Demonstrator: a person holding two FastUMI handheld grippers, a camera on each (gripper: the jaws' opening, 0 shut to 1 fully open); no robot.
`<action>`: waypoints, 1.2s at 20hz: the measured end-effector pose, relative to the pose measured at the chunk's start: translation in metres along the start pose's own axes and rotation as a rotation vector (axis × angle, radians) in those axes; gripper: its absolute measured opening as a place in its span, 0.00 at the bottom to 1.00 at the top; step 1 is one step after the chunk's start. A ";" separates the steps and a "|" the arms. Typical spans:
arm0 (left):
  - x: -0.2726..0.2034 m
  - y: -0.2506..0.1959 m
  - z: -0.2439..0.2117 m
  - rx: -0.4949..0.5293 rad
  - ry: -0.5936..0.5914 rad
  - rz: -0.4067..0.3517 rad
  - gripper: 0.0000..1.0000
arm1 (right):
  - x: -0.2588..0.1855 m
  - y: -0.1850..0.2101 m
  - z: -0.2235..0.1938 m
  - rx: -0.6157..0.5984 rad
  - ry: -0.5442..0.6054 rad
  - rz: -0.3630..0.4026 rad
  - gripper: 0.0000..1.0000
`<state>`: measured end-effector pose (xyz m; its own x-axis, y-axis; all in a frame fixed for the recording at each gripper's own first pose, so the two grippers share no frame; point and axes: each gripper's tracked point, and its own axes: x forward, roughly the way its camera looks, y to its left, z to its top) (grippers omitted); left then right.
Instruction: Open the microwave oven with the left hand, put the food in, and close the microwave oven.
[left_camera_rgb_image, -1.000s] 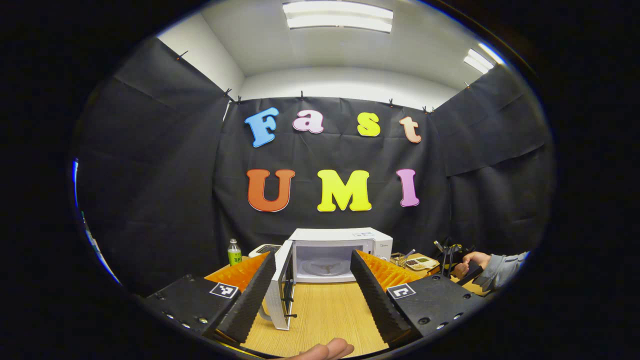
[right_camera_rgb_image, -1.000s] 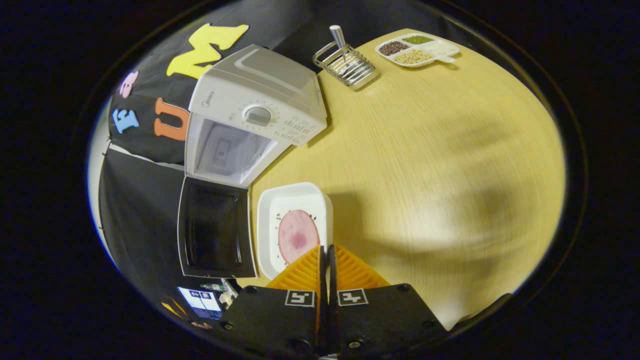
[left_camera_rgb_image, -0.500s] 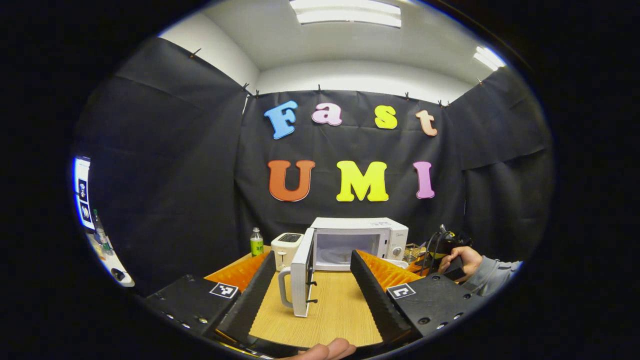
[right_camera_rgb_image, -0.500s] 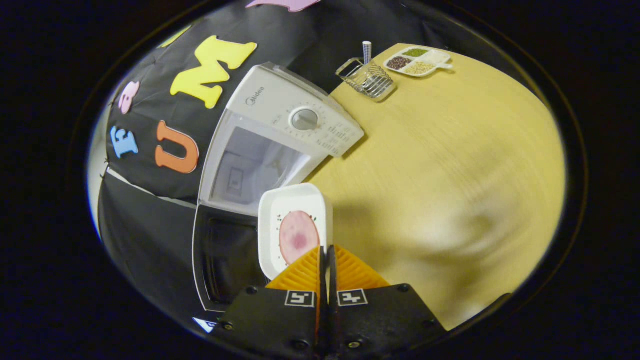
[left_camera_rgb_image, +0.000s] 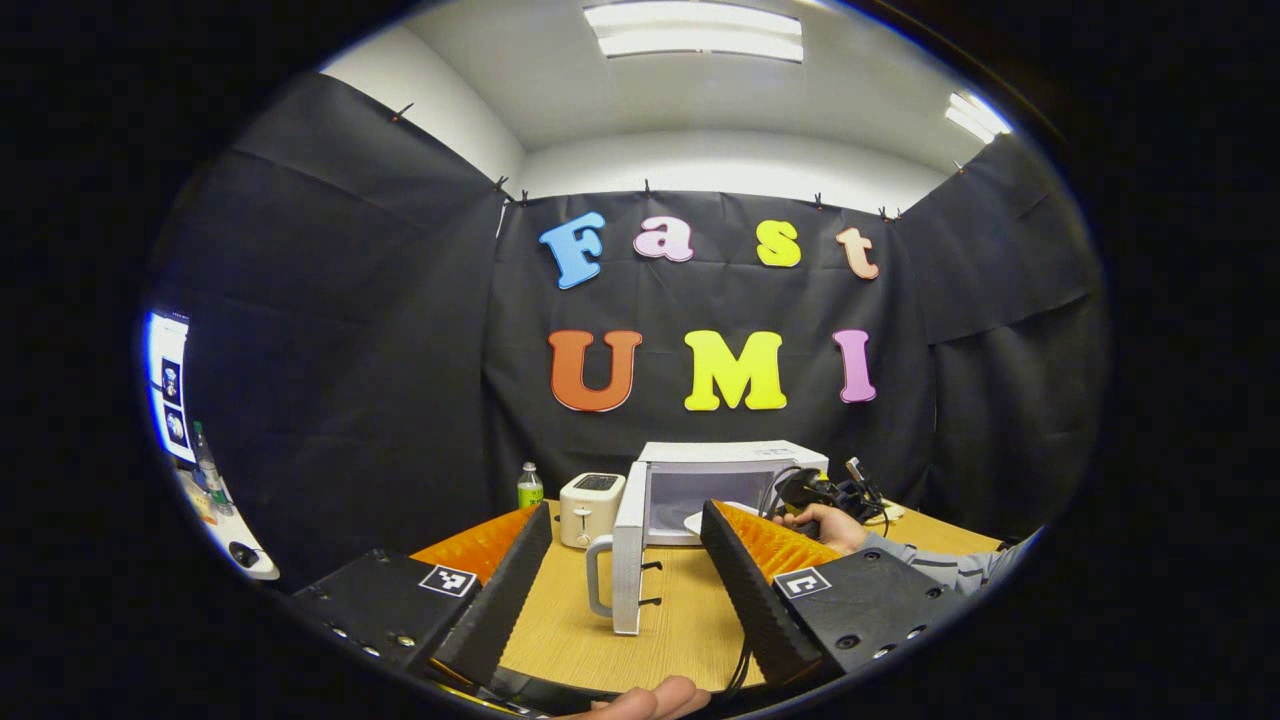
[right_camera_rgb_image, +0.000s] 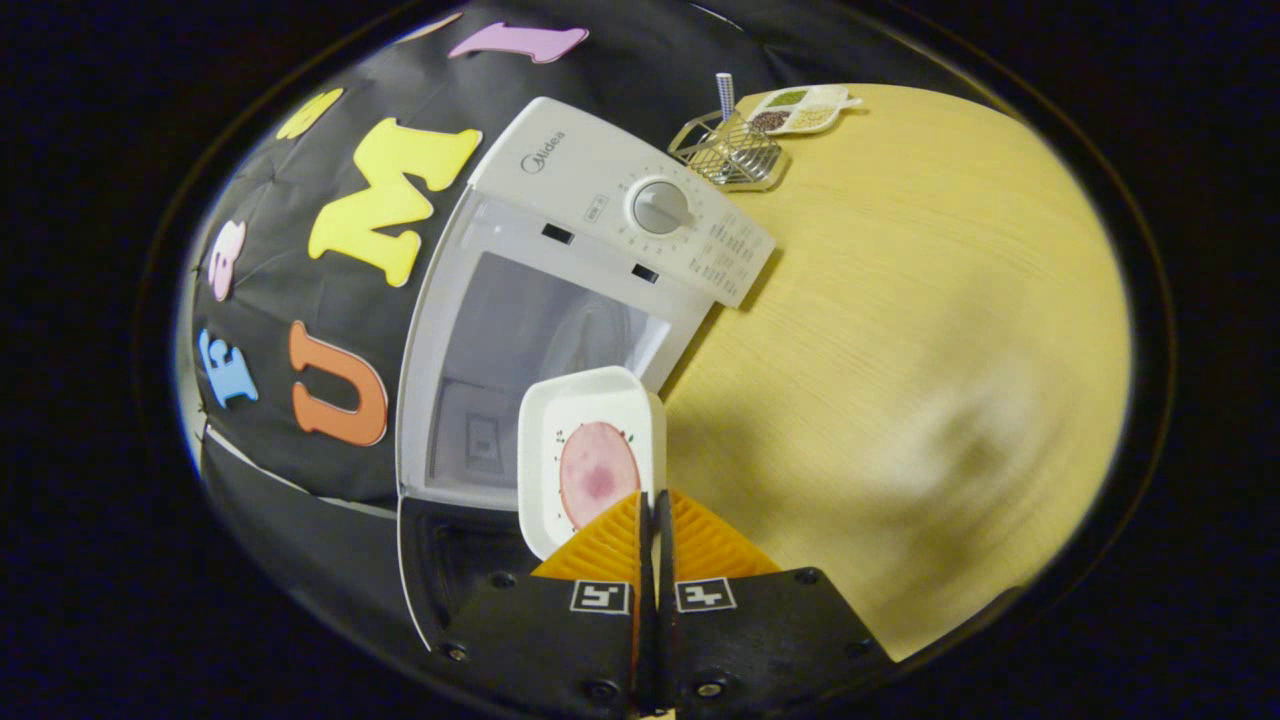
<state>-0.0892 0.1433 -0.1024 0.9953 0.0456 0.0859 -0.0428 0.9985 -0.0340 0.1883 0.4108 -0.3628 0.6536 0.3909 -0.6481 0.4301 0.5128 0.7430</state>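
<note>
Fingers of the right hand-held gripper (right_camera_rgb_image: 650, 530) are clenched on the near rim of the plate (right_camera_rgb_image: 590, 440), ham (right_camera_rgb_image: 598, 474) on it, right at the microwave (right_camera_rgb_image: 560, 290) mouth. I'd keep it level and slide straight in. Left hand-held gripper (left_camera_rgb_image: 625, 580) hangs released, back from the door (left_camera_rgb_image: 628, 560).

The left gripper view sits low, well back on the bench (left_camera_rgb_image: 650, 630), facing the microwave (left_camera_rgb_image: 735, 470) level. The right gripper view hangs close, tilted down at its opening (right_camera_rgb_image: 530, 350). Both share microwave and bench.
</note>
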 end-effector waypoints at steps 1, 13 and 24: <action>0.001 0.000 -0.001 0.010 -0.004 -0.008 0.92 | 0.009 0.007 -0.002 0.019 -0.012 0.000 0.00; 0.039 0.016 -0.040 0.061 0.082 0.036 0.92 | 0.128 0.049 0.029 0.270 -0.225 -0.068 0.04; 0.056 0.015 -0.051 0.037 0.086 0.056 0.92 | 0.176 0.066 0.041 0.257 -0.289 -0.072 0.08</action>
<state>-0.0301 0.1596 -0.1492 0.9950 0.0998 -0.0008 -0.0998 0.9950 0.0004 0.3578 0.4818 -0.4213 0.7487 0.1107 -0.6536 0.5993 0.3082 0.7388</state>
